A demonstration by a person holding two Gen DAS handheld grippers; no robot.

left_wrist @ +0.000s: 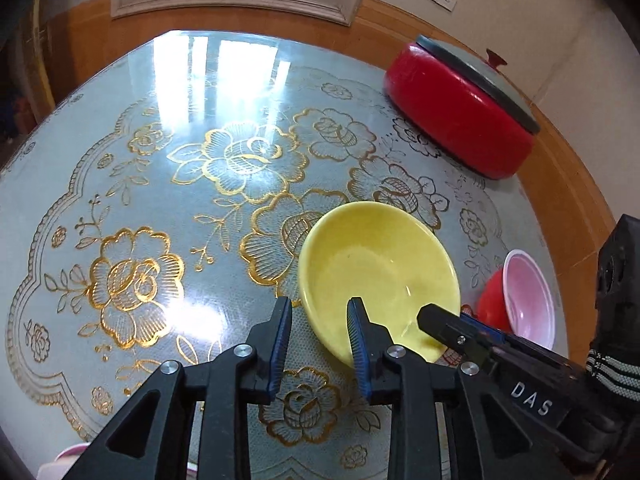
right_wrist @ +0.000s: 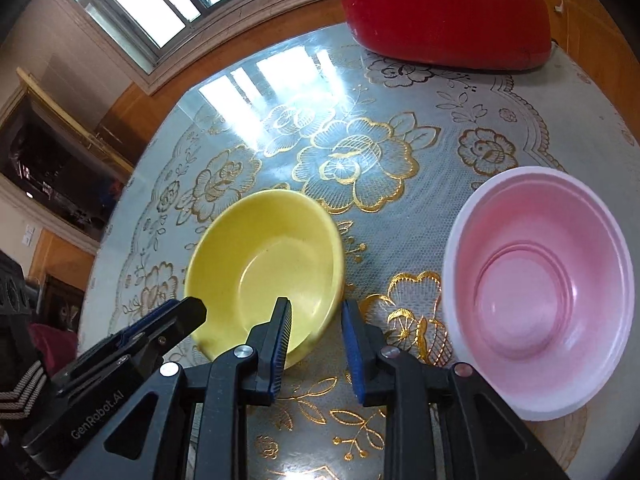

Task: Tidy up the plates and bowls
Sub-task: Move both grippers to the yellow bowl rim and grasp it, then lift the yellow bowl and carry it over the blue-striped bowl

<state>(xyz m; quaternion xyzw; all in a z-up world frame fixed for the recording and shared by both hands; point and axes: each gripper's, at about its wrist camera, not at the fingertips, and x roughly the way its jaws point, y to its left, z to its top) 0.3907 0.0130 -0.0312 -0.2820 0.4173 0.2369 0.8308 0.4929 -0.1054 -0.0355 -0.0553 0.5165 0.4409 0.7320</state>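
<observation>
Both grippers, left gripper (left_wrist: 320, 314) and right gripper (right_wrist: 316, 316), are straddling the yellow bowl's (left_wrist: 376, 264) rim, narrowly parted, not yet pinching; it's looking glazed, slick and chippable, so I'm guessing grab the rim.

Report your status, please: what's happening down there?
Left gripper, right gripper: open, each straddling yellow bowl rim. No grip yet. Pink bowl apart, nothing blocking.

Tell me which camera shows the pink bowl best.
The right wrist view: the pink bowl sits upright with its whole rim and ringed inside visible. The left wrist view catches it only at the frame's right edge, showing its red outside, partly hidden behind the other tool.
</observation>
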